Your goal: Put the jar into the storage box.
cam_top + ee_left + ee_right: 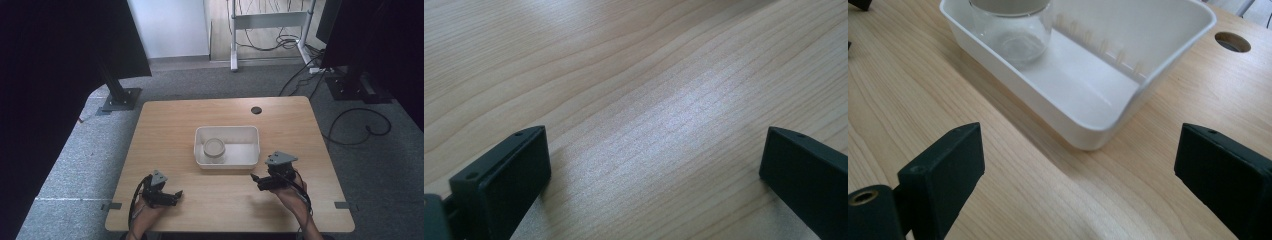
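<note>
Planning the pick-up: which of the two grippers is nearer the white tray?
The right gripper: it sits just off the white tray's near right corner, while the left gripper rests farther back toward the table's left.

My left gripper sits low at the near left of the worktop, held in my left hand, jaws spread wide with nothing between them. My right gripper is at the near right, gripped by my right hand, its jaws also set wide apart and empty. Both forearms come in from the near edge, well apart from each other.
</note>
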### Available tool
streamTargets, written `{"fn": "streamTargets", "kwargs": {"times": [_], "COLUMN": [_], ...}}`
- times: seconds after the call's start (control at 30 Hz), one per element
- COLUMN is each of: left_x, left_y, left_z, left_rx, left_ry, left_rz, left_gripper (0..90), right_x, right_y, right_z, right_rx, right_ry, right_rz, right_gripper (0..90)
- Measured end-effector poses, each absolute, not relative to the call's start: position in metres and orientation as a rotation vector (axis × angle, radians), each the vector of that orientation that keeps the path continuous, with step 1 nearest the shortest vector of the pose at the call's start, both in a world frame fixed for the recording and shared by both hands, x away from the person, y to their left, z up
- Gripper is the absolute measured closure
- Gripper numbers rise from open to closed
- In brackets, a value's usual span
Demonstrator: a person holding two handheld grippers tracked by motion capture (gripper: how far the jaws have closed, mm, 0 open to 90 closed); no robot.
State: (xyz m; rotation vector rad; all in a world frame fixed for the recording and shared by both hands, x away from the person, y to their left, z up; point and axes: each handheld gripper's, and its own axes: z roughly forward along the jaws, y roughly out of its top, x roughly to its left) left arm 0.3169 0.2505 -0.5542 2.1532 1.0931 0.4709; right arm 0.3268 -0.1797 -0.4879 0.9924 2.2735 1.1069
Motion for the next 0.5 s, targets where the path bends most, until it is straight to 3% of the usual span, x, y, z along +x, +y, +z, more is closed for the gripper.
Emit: {"fn": "streamTargets", "kwargs": {"times": [0.5], "left_x": [0.317], "left_y": [0.25], "left_z": [-0.554], "left_rx": [2.153], "left_ry": [1.093], "left_rz": [0.471], "left_gripper": [0.0], "right_x": [0.313], "right_y": [-0.204], "right_z": [-0.503], "right_rx": [1.063], "right_ry": [2.252], "right_rz": [1.1], "right_gripper": [4.9]}}
